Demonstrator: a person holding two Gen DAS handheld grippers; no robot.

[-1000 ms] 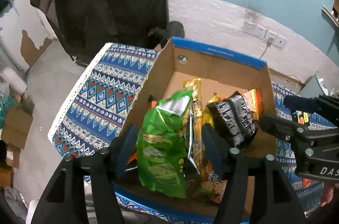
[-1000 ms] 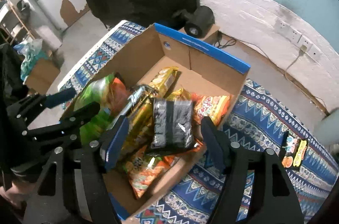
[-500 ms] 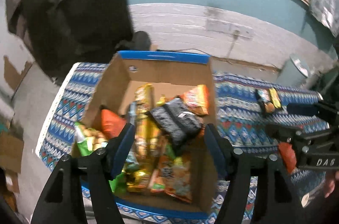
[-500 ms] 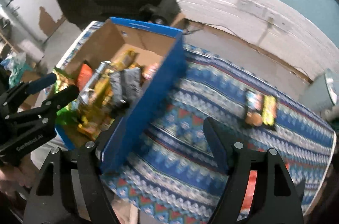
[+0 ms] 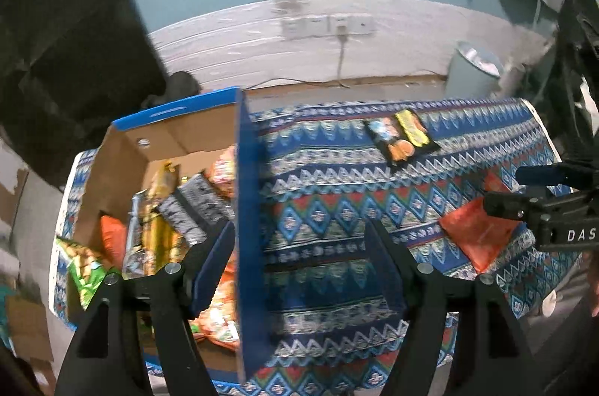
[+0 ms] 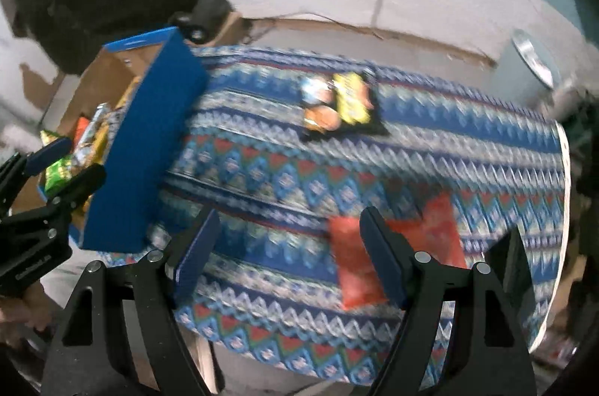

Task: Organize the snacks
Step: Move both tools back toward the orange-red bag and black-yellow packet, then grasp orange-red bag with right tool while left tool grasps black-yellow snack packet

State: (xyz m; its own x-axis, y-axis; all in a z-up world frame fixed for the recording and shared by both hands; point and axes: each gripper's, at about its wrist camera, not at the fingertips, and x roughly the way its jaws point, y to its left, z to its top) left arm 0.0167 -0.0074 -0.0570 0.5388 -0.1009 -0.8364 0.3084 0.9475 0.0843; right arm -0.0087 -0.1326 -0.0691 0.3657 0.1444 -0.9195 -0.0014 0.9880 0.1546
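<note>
A patterned blue tablecloth (image 5: pixel 318 208) covers the table. At its left end stands the cardboard box (image 5: pixel 247 193) with blue walls, packed with snack bags (image 5: pixel 168 220). The left gripper (image 5: pixel 299 268) hangs over the box's right wall, its jaws just having been opening, nothing between them. The right gripper (image 6: pixel 288 253) is released too, with an orange packet (image 6: pixel 352 268) below its right finger. A black-and-yellow packet (image 6: pixel 340 103) lies farther back.
</note>
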